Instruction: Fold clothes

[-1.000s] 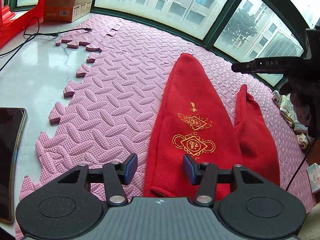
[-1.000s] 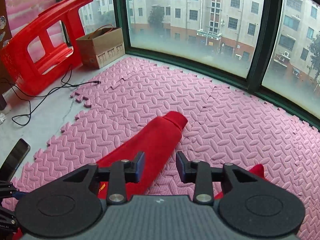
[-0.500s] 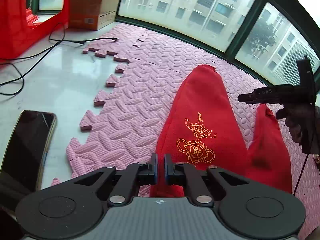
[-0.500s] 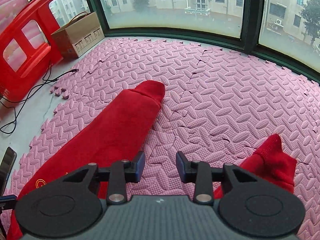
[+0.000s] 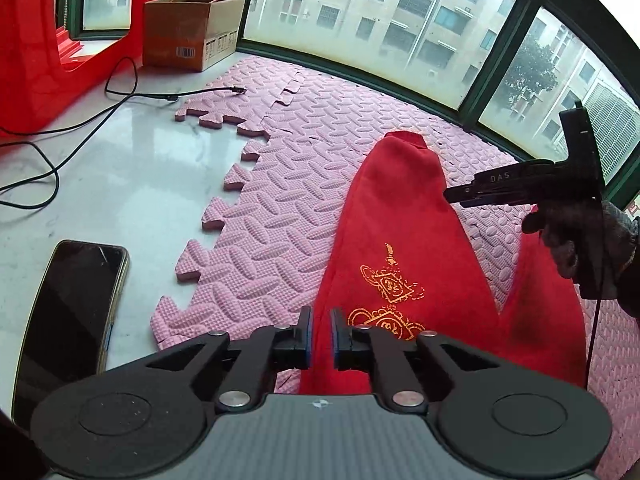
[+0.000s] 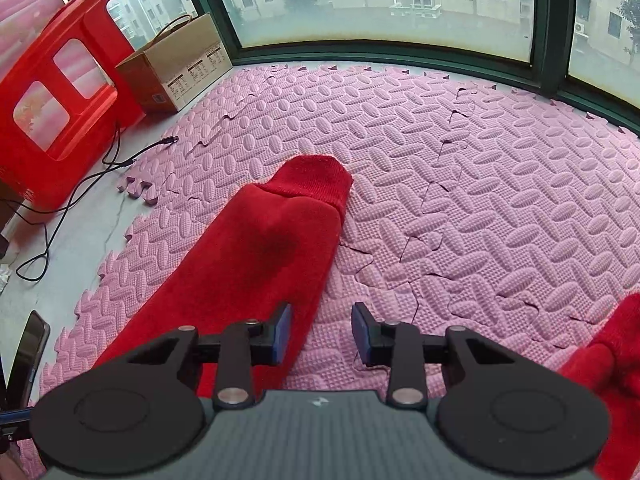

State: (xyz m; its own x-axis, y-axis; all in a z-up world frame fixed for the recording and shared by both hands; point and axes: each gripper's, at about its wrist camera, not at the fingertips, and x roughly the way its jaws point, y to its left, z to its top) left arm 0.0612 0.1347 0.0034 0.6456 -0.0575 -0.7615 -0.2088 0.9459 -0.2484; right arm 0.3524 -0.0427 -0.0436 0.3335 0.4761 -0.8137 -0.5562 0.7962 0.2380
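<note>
A red garment (image 5: 404, 240) with gold embroidery lies on the pink foam mat (image 5: 296, 184); it looks like trousers, with two legs pointing away. My left gripper (image 5: 320, 336) is shut on the garment's near left edge. My right gripper (image 6: 322, 338) is open and empty, hovering over the mat between the two legs. The left leg (image 6: 256, 264) and its ribbed cuff lie just left of it. The other leg (image 6: 612, 364) shows at the right edge. The right gripper (image 5: 472, 196) also shows in the left wrist view, above the garment.
A black phone (image 5: 68, 316) lies on the white floor (image 5: 120, 184) left of the mat. A black cable (image 5: 120, 100) runs across that floor. A cardboard box (image 5: 192, 32) and a red plastic stool (image 6: 60, 96) stand by the window.
My left gripper went from open to shut on the garment's near edge, with the edge a little raised. My right gripper moved forward and down over the mat, staying open.
</note>
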